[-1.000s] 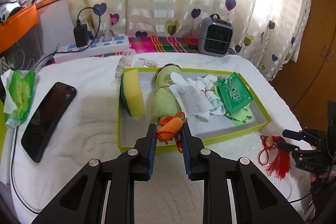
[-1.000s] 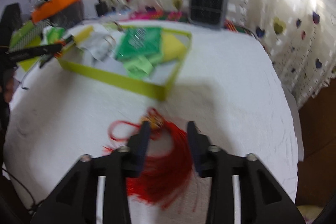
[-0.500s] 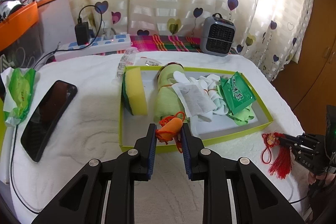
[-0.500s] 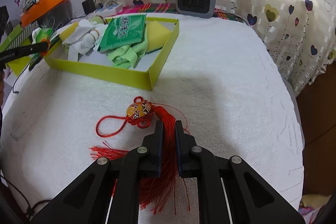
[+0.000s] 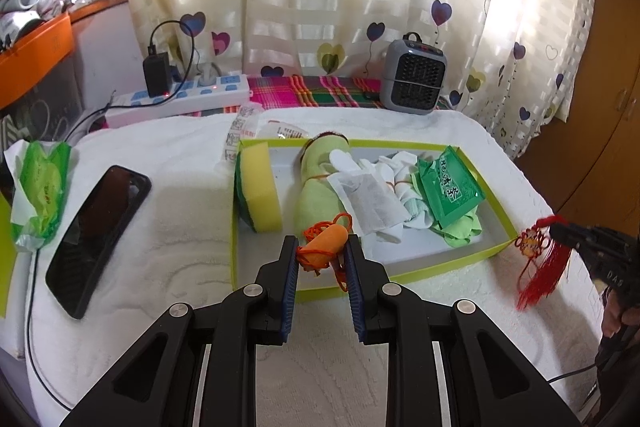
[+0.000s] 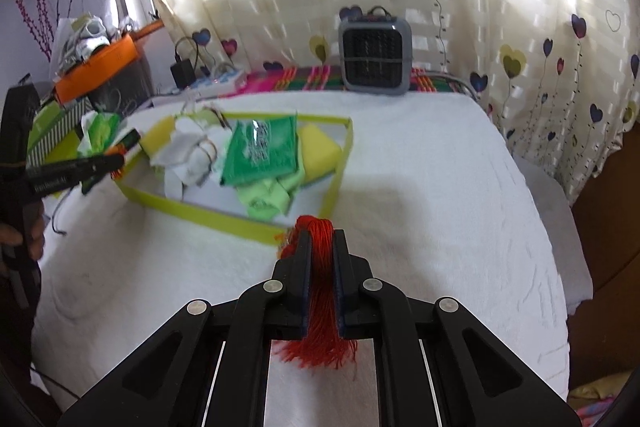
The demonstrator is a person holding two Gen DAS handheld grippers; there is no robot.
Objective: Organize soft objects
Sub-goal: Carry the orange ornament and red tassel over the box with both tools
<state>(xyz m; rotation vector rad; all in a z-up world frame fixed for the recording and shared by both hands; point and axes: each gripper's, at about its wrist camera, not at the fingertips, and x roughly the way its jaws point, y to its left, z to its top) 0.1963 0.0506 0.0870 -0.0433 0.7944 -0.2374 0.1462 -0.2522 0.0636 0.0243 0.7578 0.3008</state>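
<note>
Red tassel [image 6: 320, 291] hangs clenched in the right gripper [image 6: 322, 243], lifted just near the green box [image 6: 240, 223]; carry it over the rim before releasing. Left gripper [image 5: 322, 255] grips the orange toy [image 5: 326, 247] above the box's near edge.

Grippers: two, the left gripper [image 5: 322, 247] and the right gripper [image 6: 321, 237]
Orange carrot toys: one orange carrot toy [image 5: 325, 247], between the left claw's fingers
Red tassel charms: one red tassel charm [image 6: 320, 291], between the right claw's fingers
Yellow-green boxes: one yellow-green box [image 5: 404, 273], just ahead of the left claw
Yellow sponges: one yellow sponge [image 5: 260, 193], ahead-left of the left claw
Green tea packets: one green tea packet [image 5: 450, 189], ahead-right of the left claw
Phones: one phone [image 5: 98, 237], left of the left claw
Small grey heaters: one small grey heater [image 5: 414, 83], far ahead
Power strips: one power strip [image 5: 180, 101], far ahead-left
</note>
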